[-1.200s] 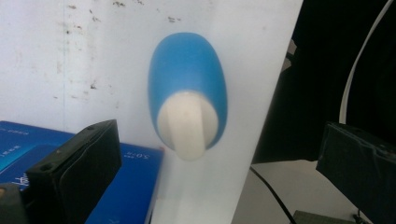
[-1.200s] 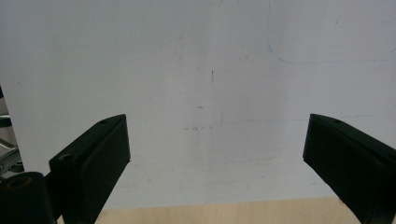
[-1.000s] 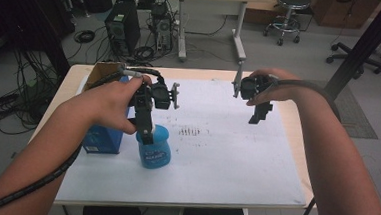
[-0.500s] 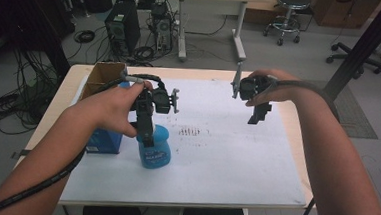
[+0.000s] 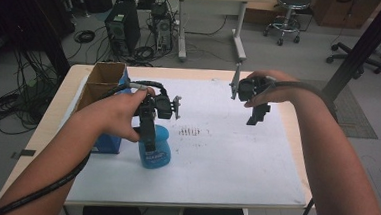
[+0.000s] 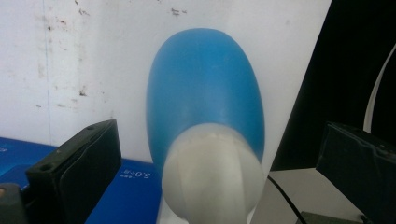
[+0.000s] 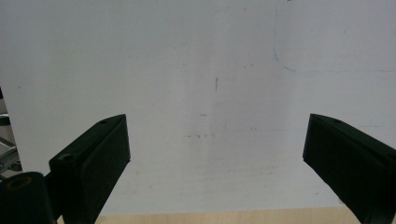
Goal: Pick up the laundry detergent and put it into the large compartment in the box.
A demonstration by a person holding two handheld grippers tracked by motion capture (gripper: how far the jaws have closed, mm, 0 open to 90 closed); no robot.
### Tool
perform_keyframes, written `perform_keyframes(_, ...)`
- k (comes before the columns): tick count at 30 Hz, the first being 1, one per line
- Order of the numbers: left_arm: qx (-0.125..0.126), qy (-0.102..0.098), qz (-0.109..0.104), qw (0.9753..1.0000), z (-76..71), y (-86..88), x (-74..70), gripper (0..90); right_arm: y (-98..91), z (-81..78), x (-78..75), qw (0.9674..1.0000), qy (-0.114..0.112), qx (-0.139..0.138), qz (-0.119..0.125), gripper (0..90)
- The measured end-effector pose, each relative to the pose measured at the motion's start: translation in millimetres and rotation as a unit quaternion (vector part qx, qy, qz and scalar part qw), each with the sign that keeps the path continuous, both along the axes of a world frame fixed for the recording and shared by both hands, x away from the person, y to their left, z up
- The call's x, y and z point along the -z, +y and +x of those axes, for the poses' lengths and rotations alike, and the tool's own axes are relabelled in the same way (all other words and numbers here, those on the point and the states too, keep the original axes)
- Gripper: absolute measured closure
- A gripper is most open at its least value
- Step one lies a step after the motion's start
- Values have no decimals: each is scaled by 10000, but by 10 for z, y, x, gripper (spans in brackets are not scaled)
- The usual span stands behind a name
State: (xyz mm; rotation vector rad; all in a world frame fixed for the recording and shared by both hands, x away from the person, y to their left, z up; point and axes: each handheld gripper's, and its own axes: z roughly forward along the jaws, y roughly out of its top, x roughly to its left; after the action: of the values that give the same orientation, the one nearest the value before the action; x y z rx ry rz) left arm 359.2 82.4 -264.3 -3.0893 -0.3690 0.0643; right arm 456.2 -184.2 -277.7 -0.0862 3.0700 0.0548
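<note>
A blue plastic bottle (image 5: 153,153) with a white cap (image 6: 212,172) stands on the white sheet (image 5: 215,154), left of centre. My left gripper (image 5: 148,132) points down over it. In the left gripper view the bottle (image 6: 205,88) sits between the wide-apart jaws of that gripper (image 6: 217,135), which is open and clear of the cap on both sides. My right gripper (image 5: 258,116) hovers over the sheet's far right part. Its own view shows this gripper (image 7: 217,121) open, with bare white sheet (image 7: 210,70) between its jaws.
A blue box (image 5: 107,141) stands just left of the bottle, and behind it an open cardboard box (image 5: 102,79). A row of small dark marks (image 5: 189,132) is on the sheet. The wooden table edge (image 5: 52,129) runs along the left.
My left hand and gripper have shifted slightly nearer and lower over the bottle. The bottle and the right gripper have stayed in place.
</note>
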Motion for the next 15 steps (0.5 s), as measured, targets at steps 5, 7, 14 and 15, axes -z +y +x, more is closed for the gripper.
perform_keyframes(5, -20, -11, -9, 10000, 8, 8, 48, 2, -7, -1, 17, 10000, 13, 6, 5, 74)
perform_keyframes(7, -39, 13, 14, 10000, 9, 6, 72, 2, -12, 0, 26, 10000, 24, 14, 2, 74)
perform_keyframes(14, -3, -3, -10, 10000, 17, 1, 127, 2, -10, 5, 34, 10000, 26, 15, -12, 74)
perform_keyframes(15, -3, -18, -9, 10000, 16, 1, 135, 2, -10, 5, 34, 10000, 26, 15, -12, 74)
